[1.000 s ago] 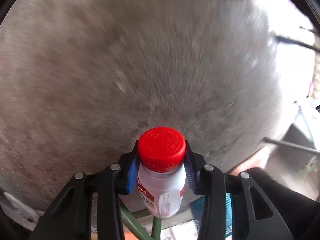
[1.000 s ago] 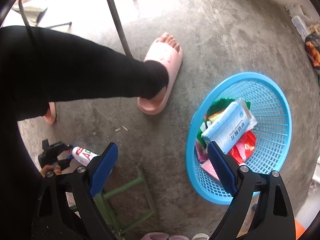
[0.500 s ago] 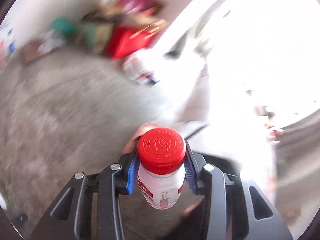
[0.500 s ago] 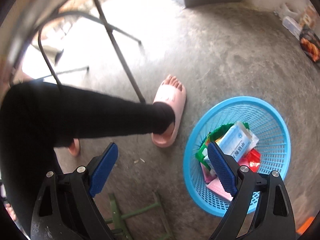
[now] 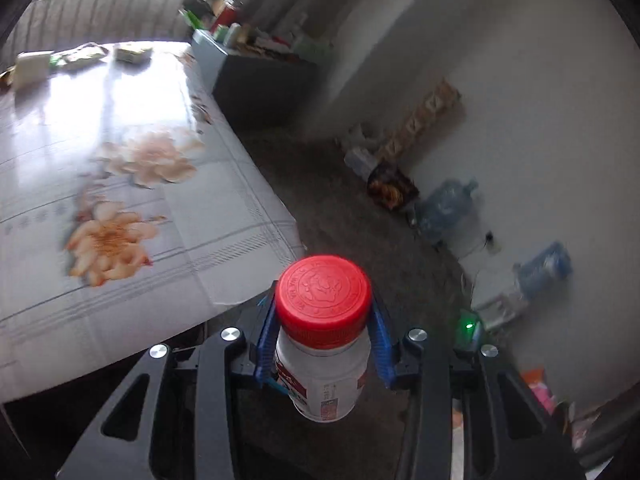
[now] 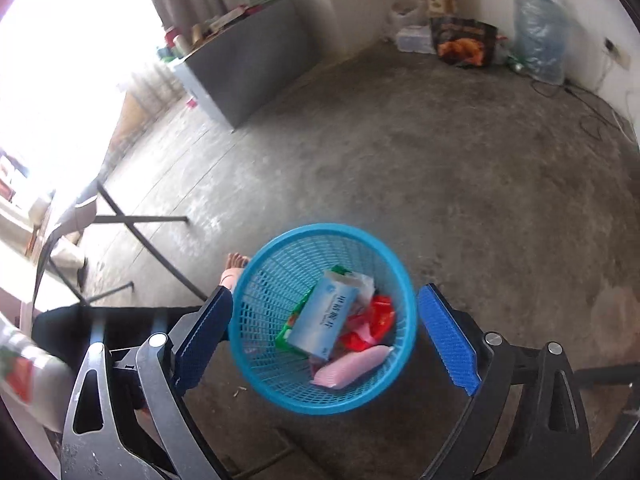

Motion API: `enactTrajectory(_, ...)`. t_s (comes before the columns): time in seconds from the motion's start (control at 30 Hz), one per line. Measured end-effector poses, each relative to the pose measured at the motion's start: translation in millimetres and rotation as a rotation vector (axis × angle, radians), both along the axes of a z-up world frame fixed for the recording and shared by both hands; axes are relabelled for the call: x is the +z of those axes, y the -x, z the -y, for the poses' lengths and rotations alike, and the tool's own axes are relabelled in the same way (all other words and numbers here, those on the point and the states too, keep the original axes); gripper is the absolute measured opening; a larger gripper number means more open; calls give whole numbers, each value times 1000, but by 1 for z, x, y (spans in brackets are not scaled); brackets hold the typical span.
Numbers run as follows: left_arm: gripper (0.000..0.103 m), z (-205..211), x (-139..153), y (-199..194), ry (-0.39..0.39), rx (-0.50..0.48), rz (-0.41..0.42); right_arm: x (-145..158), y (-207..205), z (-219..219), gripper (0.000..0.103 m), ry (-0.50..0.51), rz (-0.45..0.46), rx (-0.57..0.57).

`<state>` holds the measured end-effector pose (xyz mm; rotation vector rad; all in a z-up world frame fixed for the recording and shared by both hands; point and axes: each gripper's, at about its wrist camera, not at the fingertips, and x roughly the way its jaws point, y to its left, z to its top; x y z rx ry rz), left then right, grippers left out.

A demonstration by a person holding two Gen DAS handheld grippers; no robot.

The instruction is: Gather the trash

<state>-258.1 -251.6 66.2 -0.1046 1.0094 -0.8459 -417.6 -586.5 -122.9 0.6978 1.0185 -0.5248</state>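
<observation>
My left gripper point(image 5: 323, 344) is shut on a small white plastic bottle point(image 5: 320, 368) with a red cap, held up beside the table corner. In the right wrist view, my right gripper point(image 6: 324, 340) is open and empty, raised above a blue mesh basket point(image 6: 256, 292) on the concrete floor. The basket holds a light blue box point(image 6: 326, 316), red wrappers, a green packet and a pink packet. A blurred white and red shape at the far left edge point(image 6: 24, 376) may be the bottle.
A table with a flowered cloth point(image 5: 120, 184) fills the left of the left wrist view. A grey cabinet point(image 6: 240, 76) stands at the back. Water jugs point(image 6: 540, 40) and bags lie along the wall. A folding table's legs point(image 6: 132, 224) and the person's foot point(image 6: 234, 266) are left of the basket.
My left gripper has risen from the floor to table height with the bottle. My right gripper has lifted and now looks down on the basket from higher up.
</observation>
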Motion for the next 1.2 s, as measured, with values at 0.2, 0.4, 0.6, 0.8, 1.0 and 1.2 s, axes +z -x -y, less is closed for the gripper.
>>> enactTrajectory(0.2,39,210,-151,-38,-463,-302,-37,-33,43,21,90,-210,-3,-145)
enactTrajectory(0.4,40,305,-288,-46,-789,-433,-25,-57,64,26,90,-251,-69,-240)
enactTrajectory(0.6,57,328,-359,-56,-839,-409,-149,-51,63,28,90,-234,-79,-224)
enactTrajectory(0.8,80,311,-290,-42,-669,-487,-70,-47,43,24,90,-167,-77,-200)
enactTrajectory(1.0,81,236,-161,0,-448,-407,-33,-50,26,3,90,-181,-129,-161)
enactTrajectory(1.2,94,117,-71,36,-268,-103,118,-36,-19,-41,93,-142,-173,96)
